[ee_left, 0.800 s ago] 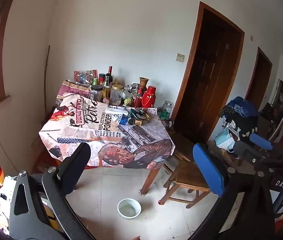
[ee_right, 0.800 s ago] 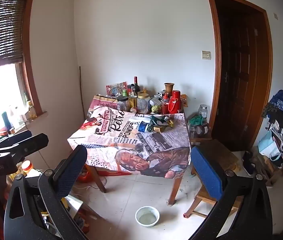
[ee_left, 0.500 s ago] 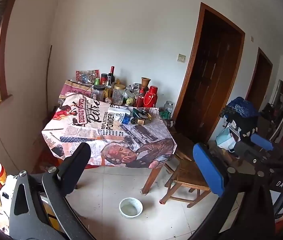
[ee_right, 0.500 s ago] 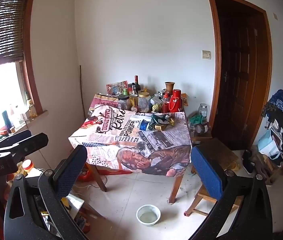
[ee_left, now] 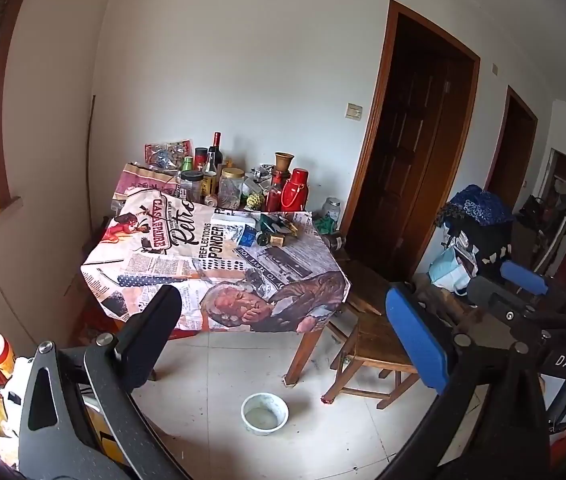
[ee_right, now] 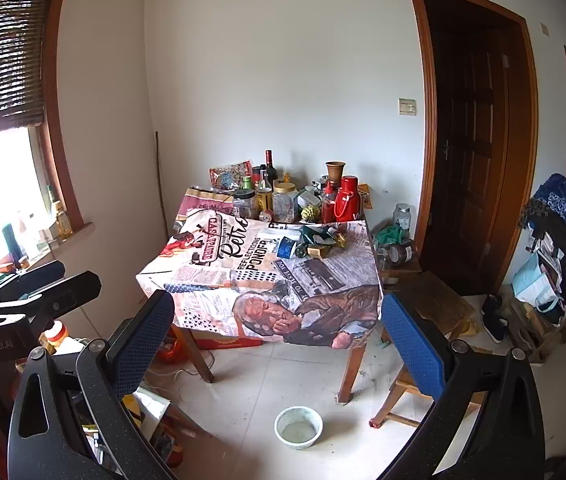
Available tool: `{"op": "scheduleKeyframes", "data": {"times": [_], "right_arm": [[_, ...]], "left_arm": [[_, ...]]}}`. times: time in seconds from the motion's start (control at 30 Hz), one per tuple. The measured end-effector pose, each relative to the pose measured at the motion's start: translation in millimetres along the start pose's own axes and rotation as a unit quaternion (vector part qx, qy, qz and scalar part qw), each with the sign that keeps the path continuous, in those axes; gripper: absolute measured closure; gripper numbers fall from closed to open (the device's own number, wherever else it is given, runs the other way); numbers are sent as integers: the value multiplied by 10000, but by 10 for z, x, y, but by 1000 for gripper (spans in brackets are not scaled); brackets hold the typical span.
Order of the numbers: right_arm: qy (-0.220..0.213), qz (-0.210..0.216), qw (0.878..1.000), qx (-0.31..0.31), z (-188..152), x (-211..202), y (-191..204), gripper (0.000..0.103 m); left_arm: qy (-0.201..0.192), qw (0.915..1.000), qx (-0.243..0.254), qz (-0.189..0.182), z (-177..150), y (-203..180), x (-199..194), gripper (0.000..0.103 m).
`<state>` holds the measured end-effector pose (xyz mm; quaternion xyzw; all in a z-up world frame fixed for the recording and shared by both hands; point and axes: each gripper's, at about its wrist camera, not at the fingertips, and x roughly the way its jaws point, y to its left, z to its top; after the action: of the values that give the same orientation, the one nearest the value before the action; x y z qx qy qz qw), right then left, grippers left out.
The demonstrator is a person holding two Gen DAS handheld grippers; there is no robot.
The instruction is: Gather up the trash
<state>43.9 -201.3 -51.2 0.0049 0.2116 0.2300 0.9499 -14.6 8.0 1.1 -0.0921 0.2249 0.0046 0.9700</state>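
A table [ee_left: 155,272] [ee_right: 187,276] under a newspaper-print cloth stands some way ahead of both grippers. Near its right side lies a small heap of litter: a crumpled blue wrapper [ee_left: 247,237] [ee_right: 286,248], green wrappers [ee_left: 279,222] [ee_right: 319,235] and a small dark bottle [ee_left: 269,239] [ee_right: 309,251]. My left gripper [ee_left: 283,338] is open, with nothing between its pads. My right gripper [ee_right: 277,342] is open and empty too. Each shows in the other's view, the right gripper [ee_left: 503,280] at the right edge and the left gripper [ee_right: 51,280] at the left edge.
Jars, bottles and a red flask [ee_right: 349,200] crowd the table's back edge. A white bowl [ee_left: 264,414] [ee_right: 298,427] sits on the tiled floor before the table. A wooden stool [ee_left: 371,344] stands by the right table leg. Clutter lines the left wall under the window.
Both views have drifted only slightly, with the table shifting a touch to the right in the left wrist view. Both grippers stay wide open.
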Motion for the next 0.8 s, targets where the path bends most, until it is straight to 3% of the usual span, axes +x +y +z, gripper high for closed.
{"op": "scheduleKeyframes", "data": {"times": [0.8], "right_arm": [[11, 57, 10000, 60, 2, -55, 12, 0]], "left_arm": [[-27, 9999, 122, -20, -22, -45, 21, 0]]}}
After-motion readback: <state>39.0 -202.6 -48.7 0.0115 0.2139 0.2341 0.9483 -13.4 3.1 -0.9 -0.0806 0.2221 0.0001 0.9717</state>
